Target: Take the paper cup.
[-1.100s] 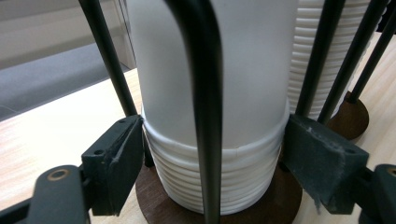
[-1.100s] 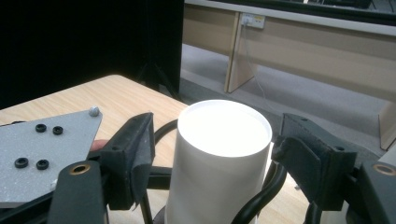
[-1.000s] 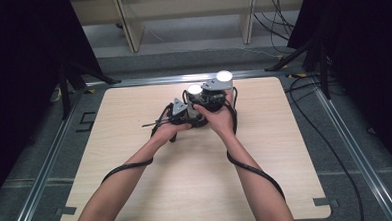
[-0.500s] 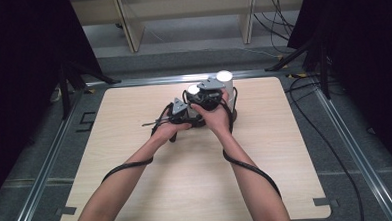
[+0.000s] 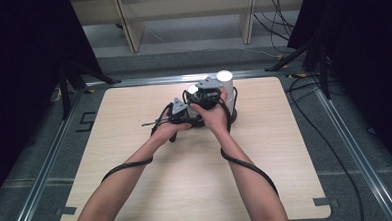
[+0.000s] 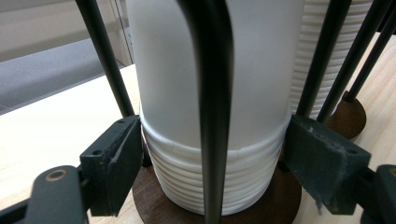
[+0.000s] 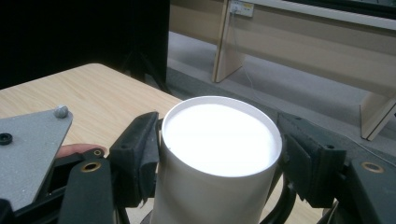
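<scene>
A stack of white cups (image 6: 210,70) stands on a round brown base (image 6: 154,205) between black upright rods (image 6: 212,93). My left gripper (image 6: 212,158) is shut on the ribbed rims low on this stack, one pad on each side. My right gripper (image 7: 219,158) has just been closing around the top cup (image 7: 219,140), and its pads now press on the cup's wall just under the rim. In the high view both hands meet at the holder, the left gripper (image 5: 186,113) low and the right gripper (image 5: 203,92) above it.
A second stack of white cups (image 5: 224,78) rises in the same holder just right of the held one, also seen as the second stack (image 6: 322,46). The wooden table (image 5: 136,168) spreads around the hands. Cables trail along both forearms. Table legs and wires lie beyond the far edge.
</scene>
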Available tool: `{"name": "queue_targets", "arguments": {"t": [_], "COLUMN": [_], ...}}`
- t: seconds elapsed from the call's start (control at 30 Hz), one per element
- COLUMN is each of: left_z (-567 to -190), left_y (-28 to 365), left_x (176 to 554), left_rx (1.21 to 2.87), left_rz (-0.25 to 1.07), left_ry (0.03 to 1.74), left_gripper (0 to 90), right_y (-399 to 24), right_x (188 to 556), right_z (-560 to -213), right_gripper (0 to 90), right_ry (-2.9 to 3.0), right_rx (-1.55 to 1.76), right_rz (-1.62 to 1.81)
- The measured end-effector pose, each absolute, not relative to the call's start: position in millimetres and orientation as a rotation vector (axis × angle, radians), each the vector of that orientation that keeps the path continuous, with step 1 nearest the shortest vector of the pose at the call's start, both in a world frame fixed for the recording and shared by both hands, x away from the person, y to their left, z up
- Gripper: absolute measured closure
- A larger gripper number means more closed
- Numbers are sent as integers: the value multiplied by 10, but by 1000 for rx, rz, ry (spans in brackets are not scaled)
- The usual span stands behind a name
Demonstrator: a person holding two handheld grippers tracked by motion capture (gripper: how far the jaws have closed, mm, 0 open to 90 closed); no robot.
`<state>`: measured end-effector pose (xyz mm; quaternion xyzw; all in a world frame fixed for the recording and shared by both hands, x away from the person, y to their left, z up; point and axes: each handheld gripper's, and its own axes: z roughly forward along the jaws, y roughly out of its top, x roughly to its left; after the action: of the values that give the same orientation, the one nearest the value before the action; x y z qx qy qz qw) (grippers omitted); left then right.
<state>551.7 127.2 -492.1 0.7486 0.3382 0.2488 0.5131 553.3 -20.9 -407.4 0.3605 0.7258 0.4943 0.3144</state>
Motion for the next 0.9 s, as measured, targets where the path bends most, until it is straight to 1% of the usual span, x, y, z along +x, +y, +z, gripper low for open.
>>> {"name": "queue_targets", "arguments": {"t": [0.2, 0.3, 0.6, 0.73, 0.77, 0.9], "left_z": [-4922, -4919, -4922, -4922, -4915, -4917], "left_y": [1274, 1283, 1267, 1263, 1283, 1284], "left_x": [5517, 5515, 5519, 5529, 5544, 5557], "left_rx": [1804, 1822, 1806, 1813, 1839, 1832], "left_rz": [602, 611, 594, 589, 592, 578], "left_ry": [808, 800, 811, 815, 807, 814], "left_gripper": [201, 201, 200, 177, 173, 170], "right_y": [-226, -231, -227, -229, -222, -227], "right_x": [5536, 5538, 5512, 5525, 5523, 5531], "right_z": [-4059, -4062, -4038, -4046, -4050, -4045], "right_gripper": [353, 355, 360, 361, 361, 360], "right_ry": [1921, 1913, 1918, 1926, 1938, 1928], "right_rx": [965, 964, 955, 978, 991, 972], "right_rz": [1319, 1327, 1331, 1358, 1375, 1356]}}
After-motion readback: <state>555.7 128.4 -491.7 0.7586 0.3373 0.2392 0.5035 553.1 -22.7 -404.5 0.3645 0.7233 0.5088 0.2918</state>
